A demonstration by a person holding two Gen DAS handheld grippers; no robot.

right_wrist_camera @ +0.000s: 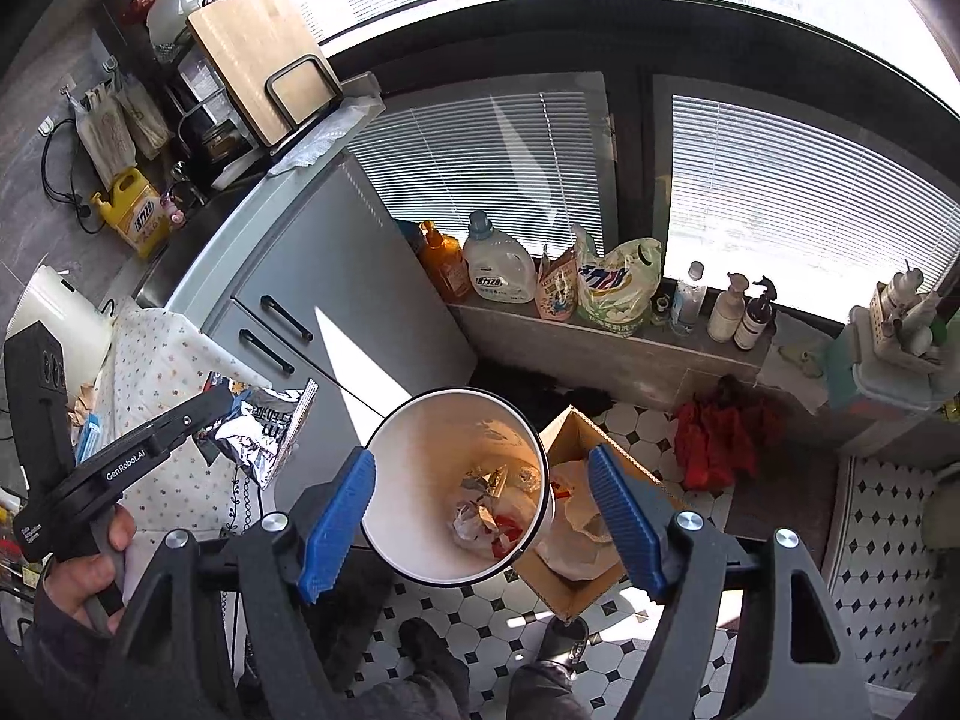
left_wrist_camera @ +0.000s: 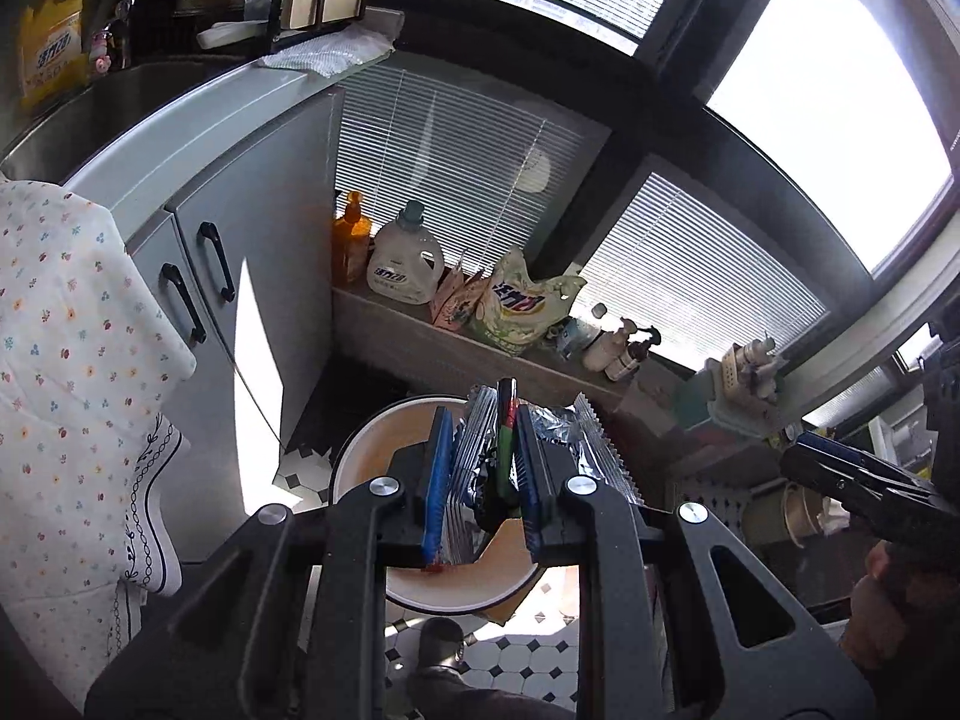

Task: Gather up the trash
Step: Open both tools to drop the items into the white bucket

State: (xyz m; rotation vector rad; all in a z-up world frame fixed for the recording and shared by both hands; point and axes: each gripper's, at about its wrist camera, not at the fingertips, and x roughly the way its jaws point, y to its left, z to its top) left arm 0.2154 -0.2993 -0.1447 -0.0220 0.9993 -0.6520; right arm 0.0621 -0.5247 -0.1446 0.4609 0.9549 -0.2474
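Observation:
A white round bin stands on the tiled floor, with crumpled wrappers and scraps at its bottom. My right gripper hovers above its mouth, open, with nothing between the blue pads. My left gripper is shut on a bundle of silver foil snack wrappers, held over the near rim of the bin. In the right wrist view the left gripper appears at the left with those wrappers over the table's edge. The right gripper's finger shows at the right of the left wrist view.
An open cardboard box holding a plastic bag sits against the bin's right side. A grey cabinet and a floral-clothed table are to the left. Detergent bottles line the window ledge. A red cloth lies on the floor. The person's shoes are below.

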